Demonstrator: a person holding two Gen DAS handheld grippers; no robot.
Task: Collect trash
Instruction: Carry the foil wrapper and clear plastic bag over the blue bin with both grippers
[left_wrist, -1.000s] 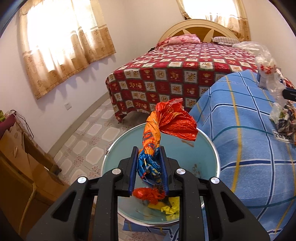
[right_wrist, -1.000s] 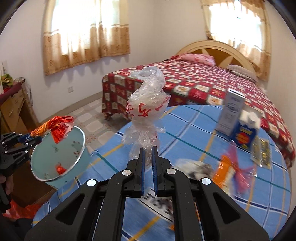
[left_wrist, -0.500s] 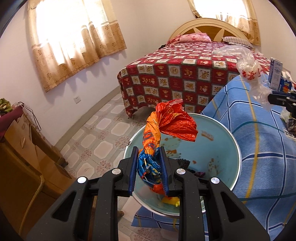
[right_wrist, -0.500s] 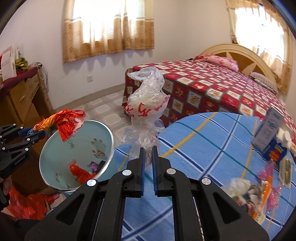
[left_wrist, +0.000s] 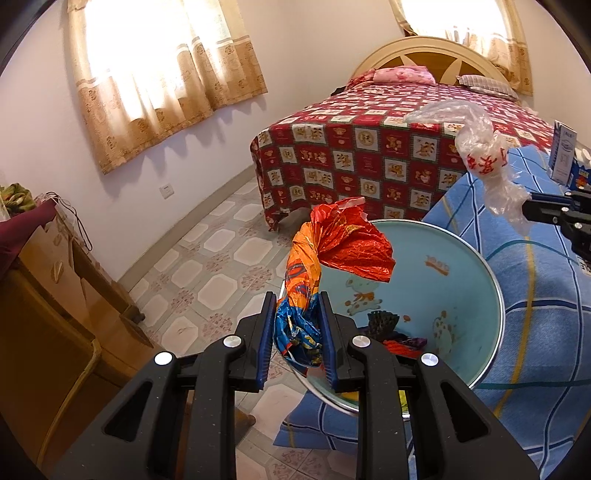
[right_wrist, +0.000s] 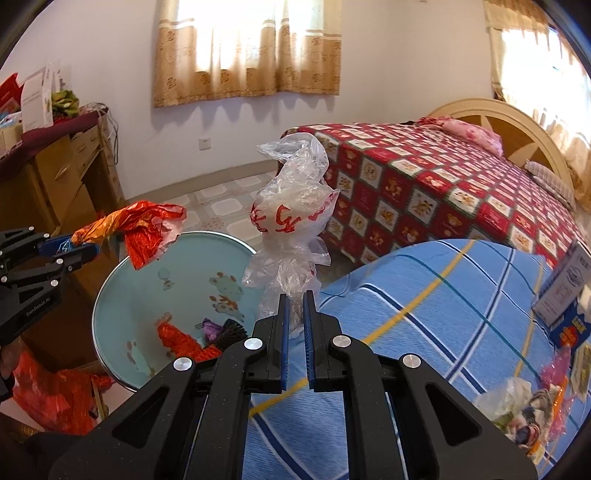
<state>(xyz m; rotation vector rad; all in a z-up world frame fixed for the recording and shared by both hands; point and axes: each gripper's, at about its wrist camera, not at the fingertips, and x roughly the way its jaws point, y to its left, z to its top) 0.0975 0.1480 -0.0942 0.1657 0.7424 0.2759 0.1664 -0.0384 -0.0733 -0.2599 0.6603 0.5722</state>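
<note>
Left wrist view: your left gripper (left_wrist: 297, 325) is clamped on a crumpled orange-red wrapper (left_wrist: 332, 254), held just in front of the pale blue bin (left_wrist: 476, 266) rim.

Right wrist view: your right gripper (right_wrist: 294, 317) pinches a clear plastic bag (right_wrist: 291, 221) standing above its tips; the bin lies ahead-left, beside the blue checked tablecloth (right_wrist: 424, 295).

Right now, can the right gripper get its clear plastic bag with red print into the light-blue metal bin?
Probably yes: the right gripper holds the clear plastic bag beside the light-blue bin, whose mouth is open; only the left gripper's red-orange wrapper hangs over the far rim.
</note>
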